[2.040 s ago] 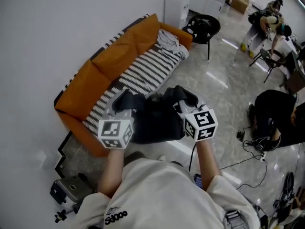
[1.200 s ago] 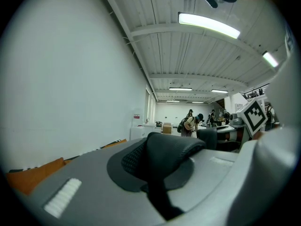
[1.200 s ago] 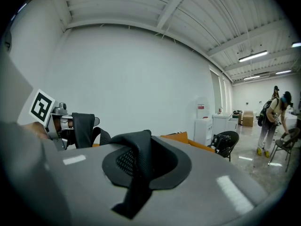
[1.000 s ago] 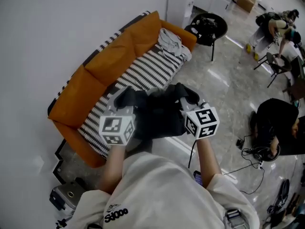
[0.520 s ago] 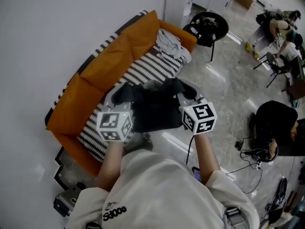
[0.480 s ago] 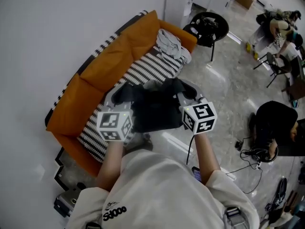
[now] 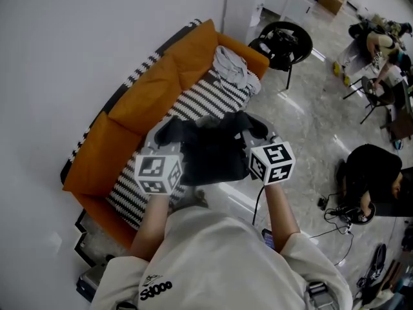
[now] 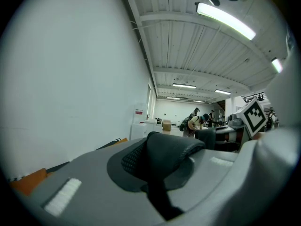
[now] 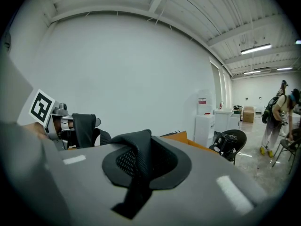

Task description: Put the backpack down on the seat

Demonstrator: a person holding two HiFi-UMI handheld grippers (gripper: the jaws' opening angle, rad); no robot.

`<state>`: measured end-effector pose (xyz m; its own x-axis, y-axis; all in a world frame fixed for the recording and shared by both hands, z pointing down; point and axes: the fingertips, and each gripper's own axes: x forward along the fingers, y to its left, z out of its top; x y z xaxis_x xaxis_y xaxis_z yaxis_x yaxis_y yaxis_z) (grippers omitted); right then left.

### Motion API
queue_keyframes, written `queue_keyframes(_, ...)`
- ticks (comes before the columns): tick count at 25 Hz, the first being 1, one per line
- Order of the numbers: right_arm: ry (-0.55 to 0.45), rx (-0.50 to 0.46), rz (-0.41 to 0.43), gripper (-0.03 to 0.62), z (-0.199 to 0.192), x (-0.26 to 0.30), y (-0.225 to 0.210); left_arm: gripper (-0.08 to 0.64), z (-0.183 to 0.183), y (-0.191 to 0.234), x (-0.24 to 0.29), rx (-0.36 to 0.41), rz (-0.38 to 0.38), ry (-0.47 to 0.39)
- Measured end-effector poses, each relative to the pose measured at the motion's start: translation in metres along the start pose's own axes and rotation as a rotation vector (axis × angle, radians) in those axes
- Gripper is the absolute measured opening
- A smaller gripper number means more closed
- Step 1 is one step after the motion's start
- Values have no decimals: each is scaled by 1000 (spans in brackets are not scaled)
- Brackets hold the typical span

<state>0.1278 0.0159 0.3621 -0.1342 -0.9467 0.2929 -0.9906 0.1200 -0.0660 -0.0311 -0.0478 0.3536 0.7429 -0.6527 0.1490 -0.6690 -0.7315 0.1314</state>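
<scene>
Backpack now hangs nearer the sofa than two seconds ago; its far edge covers the front of the striped seat, where earlier it hung short of the cushion over the floor; both grippers have come forward with it, their hold unchanged.

It is black, soft and slumped, carried between the two grippers; whether it touches the seat cannot be told. Left gripper is clamped on the left strap; right gripper is clamped on the right strap; each strap is padded, with open mesh lining, pinched into a fold between grey jaws.

Sofa back and arms are plain orange with a striped outer edge; seat cushion carries black and white stripes. A crumpled grey garment lies at the seat's far end, clear of the backpack. Past that end stand a black chair and a white cabinet. The floor is pale, glossy stone; cables trail across it at right beside a person in black.
</scene>
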Motion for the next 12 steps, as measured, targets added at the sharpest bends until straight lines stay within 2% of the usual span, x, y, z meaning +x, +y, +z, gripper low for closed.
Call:
queue_keyframes(5, 26, -4, -10, 26, 3, 26, -6, 9, -3, 16, 23, -29, -7, 16)
queue_keyframes(12, 28, -17, -22, 26, 14, 61, -17, 9, 2, 41, 53, -41, -11, -3)
